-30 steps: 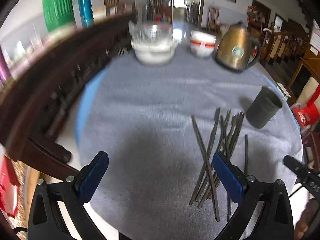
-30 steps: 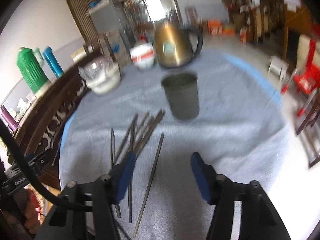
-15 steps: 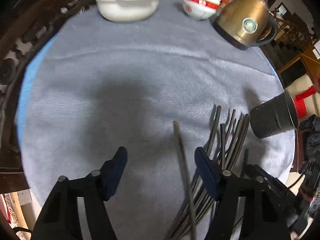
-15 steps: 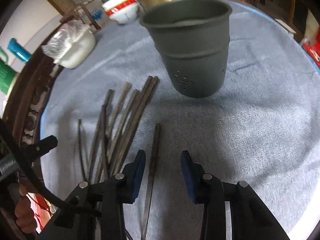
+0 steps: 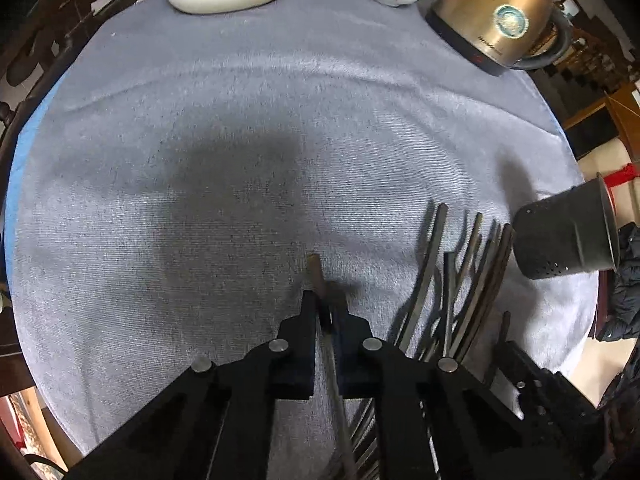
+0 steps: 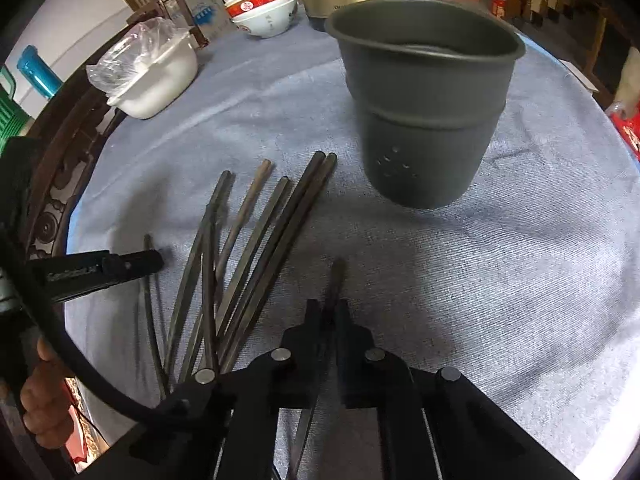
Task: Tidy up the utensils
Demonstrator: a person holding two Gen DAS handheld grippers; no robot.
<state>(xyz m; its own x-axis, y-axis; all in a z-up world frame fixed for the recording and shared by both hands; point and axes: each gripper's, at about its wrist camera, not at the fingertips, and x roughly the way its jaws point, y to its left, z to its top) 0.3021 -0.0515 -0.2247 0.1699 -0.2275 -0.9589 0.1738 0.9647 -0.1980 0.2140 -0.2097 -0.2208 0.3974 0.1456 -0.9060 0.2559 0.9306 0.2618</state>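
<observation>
A dark chopstick point(image 5: 316, 272) sits pinched between my left fingers point(image 5: 306, 320), its blunt end poking out just past the tips and its thin length running back under my left gripper point(image 5: 325, 308) toward the camera. My left fingers are closed right down on it, pointing steeply at the grey cloth of the surface point(image 5: 240, 140).

A second chopstick point(image 6: 335, 280) is clamped the same way in my right gripper point(image 6: 326, 308); my right fingers point(image 6: 310, 320) are shut on it, its end sticking out ahead of the tips and its narrow end trailing back below them.

Between the two held sticks lies the loose heap of chopsticks point(image 6: 256, 248), fanned and crossing one another flat on the cloth, just to the right of my left fingers and just to the left of my right ones. In the right wrist view the tip of my left gripper shows beside the far edge of that heap.

The grey perforated utensil cup point(image 6: 424, 112) stands upright ahead of my right fingers, apart from the heap. Farther back sit a brass-coloured electric kettle point(image 5: 500, 12), stacked red-and-white bowls point(image 6: 262, 12) and a white dish point(image 6: 156, 76) with a plastic bag over it.
</observation>
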